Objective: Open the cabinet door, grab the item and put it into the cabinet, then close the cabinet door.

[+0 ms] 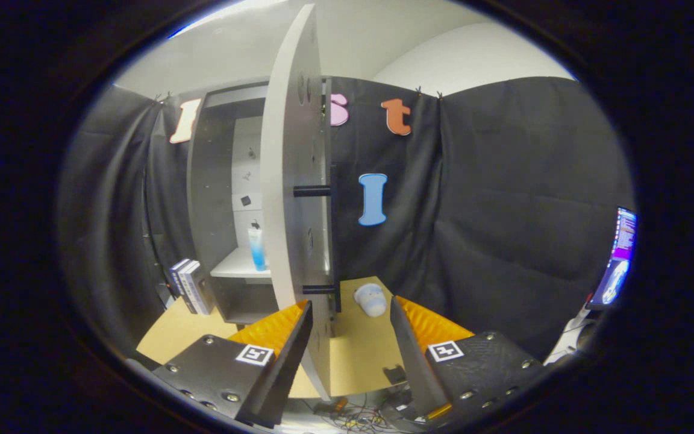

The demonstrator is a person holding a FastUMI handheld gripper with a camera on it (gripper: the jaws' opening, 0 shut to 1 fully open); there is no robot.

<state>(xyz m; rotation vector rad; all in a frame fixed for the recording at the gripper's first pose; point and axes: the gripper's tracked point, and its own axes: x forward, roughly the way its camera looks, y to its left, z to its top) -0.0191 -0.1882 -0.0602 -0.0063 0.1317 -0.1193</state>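
Gripper view: the fisheye camera is riding on the gripper (350, 316) and looking forward along its two fingers (281, 343), which are spread apart low in the view. It is facing the free edge of the open cabinet door (290, 181) from close range, nearly edge-on, so the door is splitting the scene. Left of the door the camera is looking into the cabinet (217, 181); right of it, across the table (359, 355) to the booth wall.
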